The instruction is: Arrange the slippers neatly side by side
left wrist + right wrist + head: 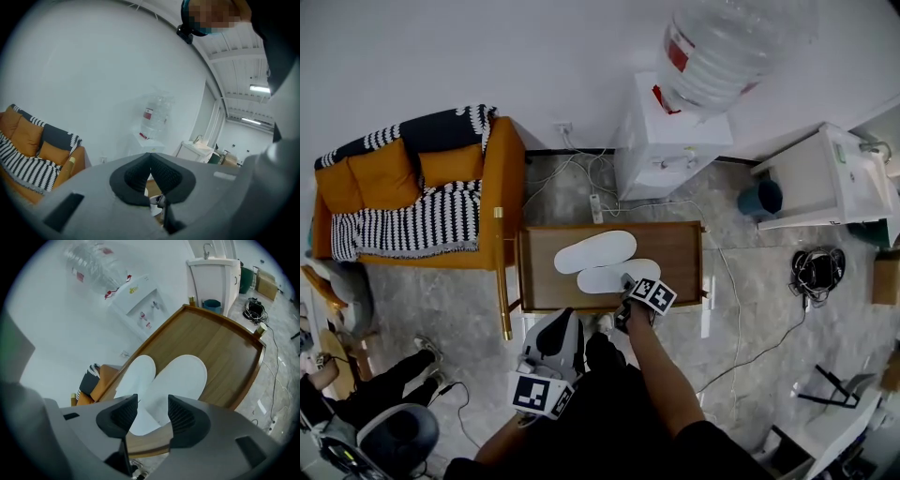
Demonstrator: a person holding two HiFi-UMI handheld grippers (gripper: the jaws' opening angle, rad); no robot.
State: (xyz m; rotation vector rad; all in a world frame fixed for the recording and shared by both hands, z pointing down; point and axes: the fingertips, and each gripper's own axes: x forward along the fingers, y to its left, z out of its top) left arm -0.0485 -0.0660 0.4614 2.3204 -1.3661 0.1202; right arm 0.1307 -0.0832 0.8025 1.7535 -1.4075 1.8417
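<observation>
Two white slippers lie side by side on the low wooden table (675, 267), one (595, 251) farther back and one (619, 275) nearer me. In the right gripper view they are the left slipper (136, 378) and the right slipper (180, 380), toes pointing away and touching along their inner edges. My right gripper (627, 287) (153, 411) is at the table's near edge, just behind their heels; its jaws stand open and the pads touch nothing. My left gripper (565, 323) (150, 164) hangs below the table's front edge with its pads pressed together and nothing in them.
An orange sofa (412, 187) with a striped blanket stands to the left of the table. A water dispenser (670, 141) with a big bottle is behind it. A white cabinet (825, 178), a blue bin (759, 199) and floor cables (816, 272) are on the right. Someone's legs (366, 394) show at lower left.
</observation>
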